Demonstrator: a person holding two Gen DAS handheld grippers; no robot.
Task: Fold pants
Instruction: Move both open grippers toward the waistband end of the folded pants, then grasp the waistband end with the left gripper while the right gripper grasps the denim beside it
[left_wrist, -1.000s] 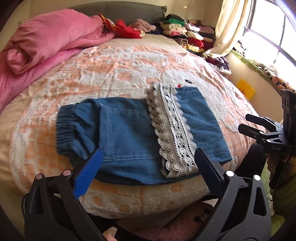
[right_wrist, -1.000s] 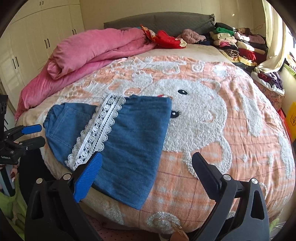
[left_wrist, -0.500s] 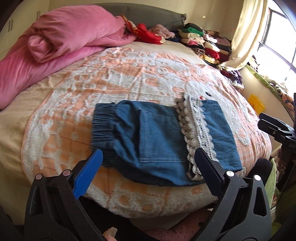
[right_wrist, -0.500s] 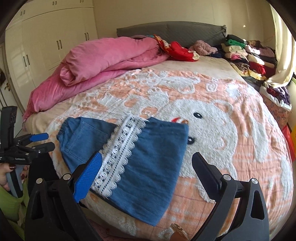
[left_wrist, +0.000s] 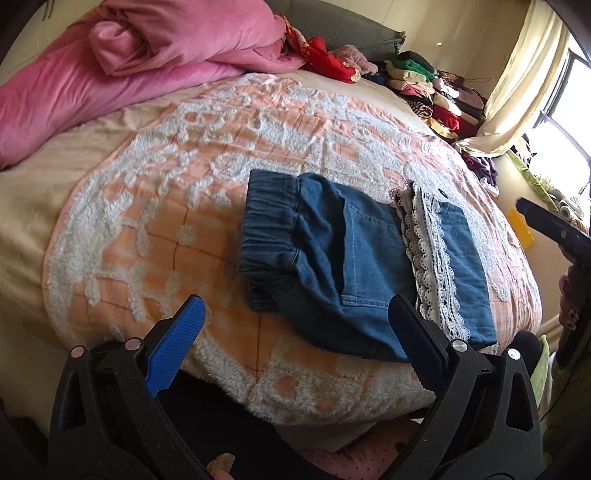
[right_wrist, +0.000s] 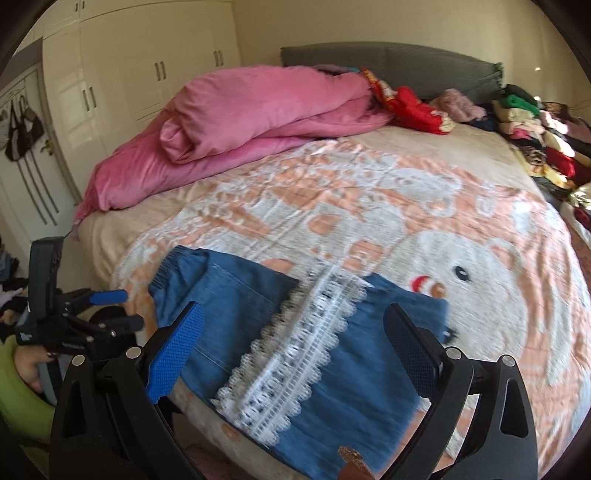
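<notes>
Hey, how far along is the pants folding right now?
One fold looks done: the denim pants lie doubled on the bed blanket, lace hems across the middle beside the back pocket. Nothing is in hand; the left gripper and right gripper hover open. Likely left: another fold, elastic waistband over.

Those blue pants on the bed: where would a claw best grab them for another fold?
Probably the elastic waistband of the pants, coming in from its open outer edge. It is bunched and slightly raised off the blanket, so a finger could slip under. The left claw is nearer that end and open; the right claw is open over the lace hem.
</notes>
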